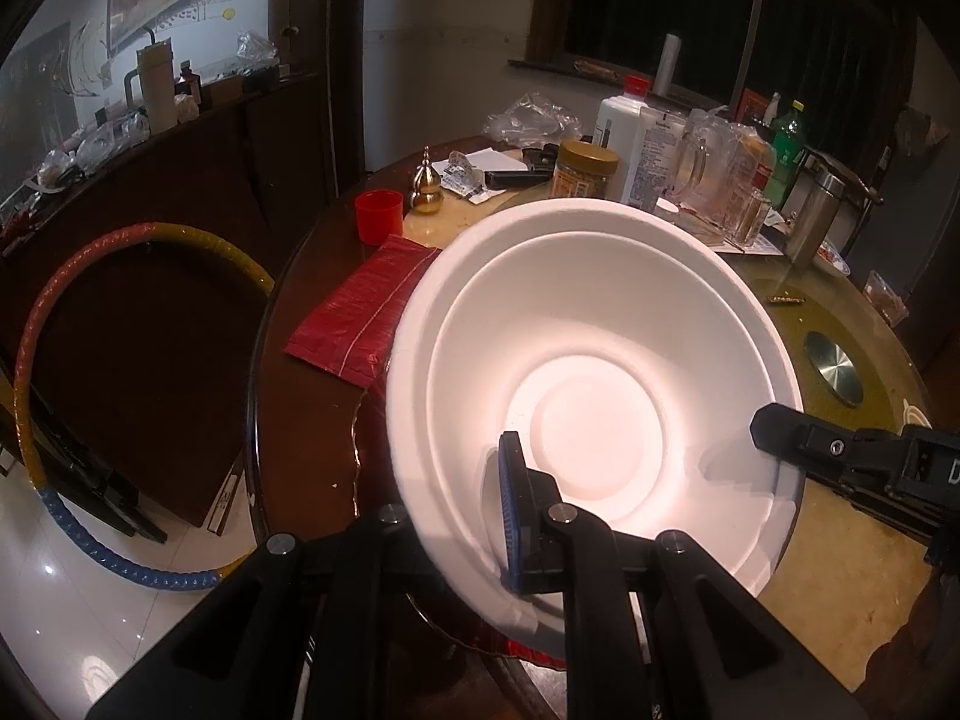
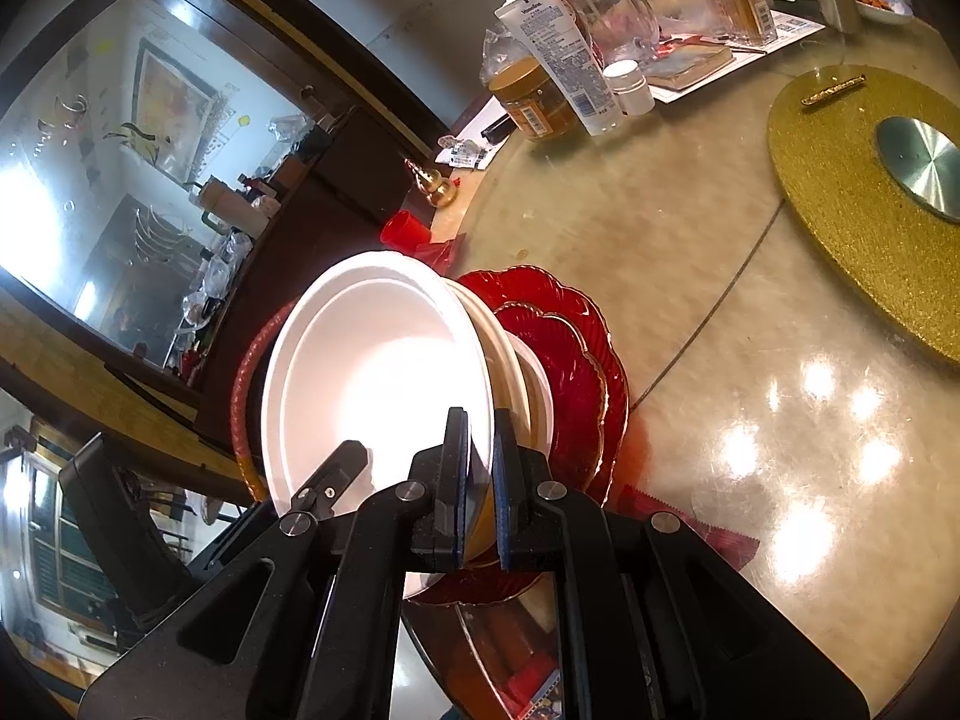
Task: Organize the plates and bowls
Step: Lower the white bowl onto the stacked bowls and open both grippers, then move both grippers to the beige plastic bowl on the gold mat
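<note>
At the counter's (image 2: 690, 276) near edge, lower middle of both views, sits the white bowl (image 1: 600, 372), and both grippers are clamped onto its rim. The left gripper (image 1: 480, 516) has its jaws pretty much fully closed on the near rim: one blue-padded finger (image 1: 511, 510) is inside the bowl, and the other is hidden behind the wall, so I can't see it. The right gripper (image 2: 480, 480) is pinched just as tight on the rim at the bowl's right side, one pad inside and one outside. In the left view it pokes in from the right edge of the frame.

The right view shows that the bowl is tilted, mouth facing the lower left of the frame. It looks like the top of a short nest of white bowls, with a couple more rims (image 2: 516, 372) showing right behind it. Those sit on two stacked red scalloped plates (image 2: 576, 348) with gold edging.

Other stuff around:
- red cup (image 1: 378, 216) and a red bag (image 1: 360, 312) to the upper left of the bowl in the left view
- small gold gourd (image 1: 426, 186) just right of the cup
- jars and bottles (image 1: 648, 150) cluttered along the top
- gold turntable mat with a steel disc (image 2: 918, 168) at the right edge of the right view
- hoop (image 1: 36, 360) leaning against the dark cabinet at left
</note>
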Demonstrator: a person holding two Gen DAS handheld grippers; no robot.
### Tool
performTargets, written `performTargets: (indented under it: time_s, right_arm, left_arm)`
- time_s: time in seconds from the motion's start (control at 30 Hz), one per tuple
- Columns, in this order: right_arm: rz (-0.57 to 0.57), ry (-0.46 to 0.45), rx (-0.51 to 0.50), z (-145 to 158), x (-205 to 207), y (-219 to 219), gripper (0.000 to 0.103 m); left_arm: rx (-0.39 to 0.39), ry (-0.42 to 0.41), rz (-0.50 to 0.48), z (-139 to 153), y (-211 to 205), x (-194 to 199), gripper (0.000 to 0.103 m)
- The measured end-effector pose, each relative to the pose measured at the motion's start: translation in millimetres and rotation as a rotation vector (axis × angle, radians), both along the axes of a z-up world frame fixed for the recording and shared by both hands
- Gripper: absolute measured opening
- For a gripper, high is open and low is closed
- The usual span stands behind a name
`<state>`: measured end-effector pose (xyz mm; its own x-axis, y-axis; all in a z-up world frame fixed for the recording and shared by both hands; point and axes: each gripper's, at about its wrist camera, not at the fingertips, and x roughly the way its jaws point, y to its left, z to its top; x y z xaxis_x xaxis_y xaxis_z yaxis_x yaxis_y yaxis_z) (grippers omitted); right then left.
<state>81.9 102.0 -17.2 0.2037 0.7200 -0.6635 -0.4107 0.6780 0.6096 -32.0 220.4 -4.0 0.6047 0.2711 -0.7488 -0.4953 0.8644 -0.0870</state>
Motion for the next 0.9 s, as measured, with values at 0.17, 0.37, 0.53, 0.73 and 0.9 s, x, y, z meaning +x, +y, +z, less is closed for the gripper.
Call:
performTargets:
  time_s: [0.17,0.37,0.53,0.73,0.9]
  right_arm:
    - [0.004,0.004,0.000,1,-1,0,0.009]
    - [0.002,0.000,0.017,3,-3,-1,0.011]
    - [-0.013,-0.007,0.072,8,-5,-6,0.063]
    - [-0.029,-0.010,0.137,16,-7,-17,0.064]
    - [-0.055,0.005,0.180,17,-4,-32,0.064]
  left_arm:
    - [0.013,0.000,0.007,2,-1,0,0.013]
    - [0.000,-0.002,0.011,3,1,-2,0.025]
    - [0.017,-0.034,0.040,9,2,-8,0.063]
    - [0.032,-0.053,0.064,17,3,-11,0.064]
    - [0.049,-0.070,0.072,26,-2,-14,0.070]
